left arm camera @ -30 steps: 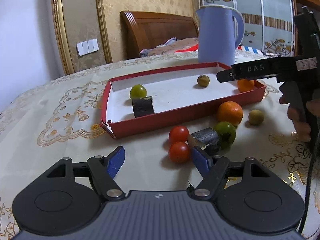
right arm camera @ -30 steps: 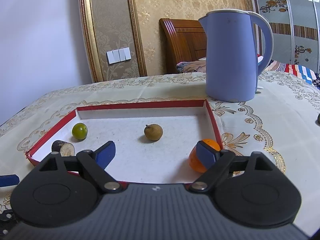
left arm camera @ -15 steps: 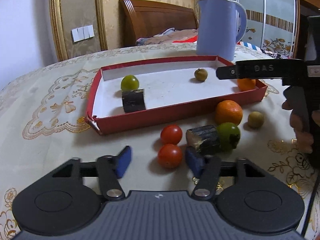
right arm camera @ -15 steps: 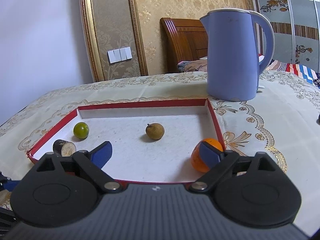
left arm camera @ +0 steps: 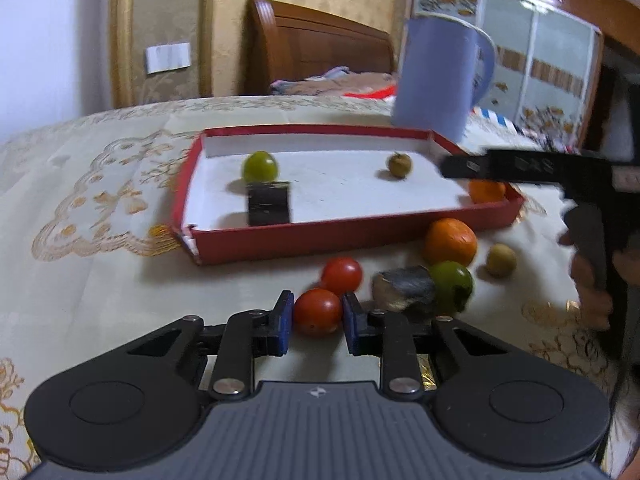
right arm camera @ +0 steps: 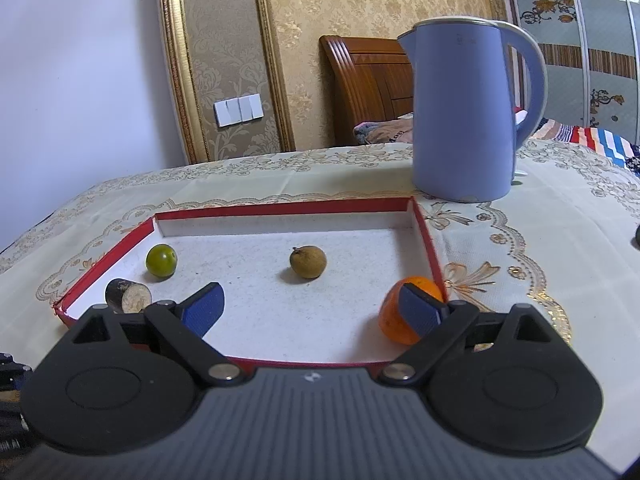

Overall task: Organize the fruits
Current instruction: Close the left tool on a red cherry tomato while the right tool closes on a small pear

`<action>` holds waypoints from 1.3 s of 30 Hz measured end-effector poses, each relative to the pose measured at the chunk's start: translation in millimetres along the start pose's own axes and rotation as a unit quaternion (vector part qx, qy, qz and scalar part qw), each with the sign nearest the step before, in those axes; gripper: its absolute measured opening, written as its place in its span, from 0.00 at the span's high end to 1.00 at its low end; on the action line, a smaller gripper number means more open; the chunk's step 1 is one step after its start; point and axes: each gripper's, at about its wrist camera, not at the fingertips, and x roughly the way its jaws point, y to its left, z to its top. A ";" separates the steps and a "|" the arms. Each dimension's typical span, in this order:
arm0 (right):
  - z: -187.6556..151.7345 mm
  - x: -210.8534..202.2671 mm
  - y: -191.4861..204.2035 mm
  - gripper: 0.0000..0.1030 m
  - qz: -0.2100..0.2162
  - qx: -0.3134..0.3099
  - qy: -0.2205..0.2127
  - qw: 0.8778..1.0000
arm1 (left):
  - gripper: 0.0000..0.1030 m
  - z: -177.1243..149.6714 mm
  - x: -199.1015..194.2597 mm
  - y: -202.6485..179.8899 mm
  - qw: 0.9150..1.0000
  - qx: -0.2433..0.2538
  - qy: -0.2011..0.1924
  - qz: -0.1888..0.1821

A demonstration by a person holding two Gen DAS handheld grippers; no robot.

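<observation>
Near tomato (left arm camera: 318, 312) clamped in my left claw (left arm camera: 314, 322), on the cloth just before the red tray (left arm camera: 352, 236).
Tray holds four pieces; five others wait outside, among them a second tomato (left arm camera: 342, 276) and an orange (left arm camera: 451, 241). My right claw (right arm camera: 310, 312) hangs released over the tray.

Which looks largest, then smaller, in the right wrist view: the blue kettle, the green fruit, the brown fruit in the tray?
1. blue kettle, largest by far.
2. brown fruit and green fruit: nearly alike; brown looks slightly wider, so I leave them unranked.
</observation>
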 end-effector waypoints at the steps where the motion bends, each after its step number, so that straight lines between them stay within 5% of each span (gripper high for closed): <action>1: -1.6 -4.9 -3.9 0.09 -0.001 0.003 0.001 1.000 | 0.75 0.5 -0.1 3.3 1.000 -0.009 -0.002 0.002; 12: -36.6 -53.4 -34.1 0.09 0.018 0.004 0.038 0.999 | 0.75 -0.2 -2.6 16.5 0.999 -0.041 -0.012 0.015; 25: -41.2 -43.2 2.2 0.21 0.048 -0.058 0.062 0.995 | 0.75 -1.1 -1.2 15.3 0.999 -0.034 -0.008 0.018; 28: -41.9 -41.2 11.0 0.26 0.052 -0.076 0.065 0.994 | 0.75 -1.1 -0.9 14.5 0.999 -0.034 -0.007 0.019; 35: -42.5 -33.7 13.3 0.55 0.056 -0.081 0.089 0.991 | 0.75 -1.0 -1.2 14.5 0.999 -0.034 -0.007 0.019; 39: -41.7 -31.0 15.6 0.60 0.059 -0.081 0.090 0.991 | 0.75 -1.0 -0.7 14.4 0.999 -0.033 -0.006 0.020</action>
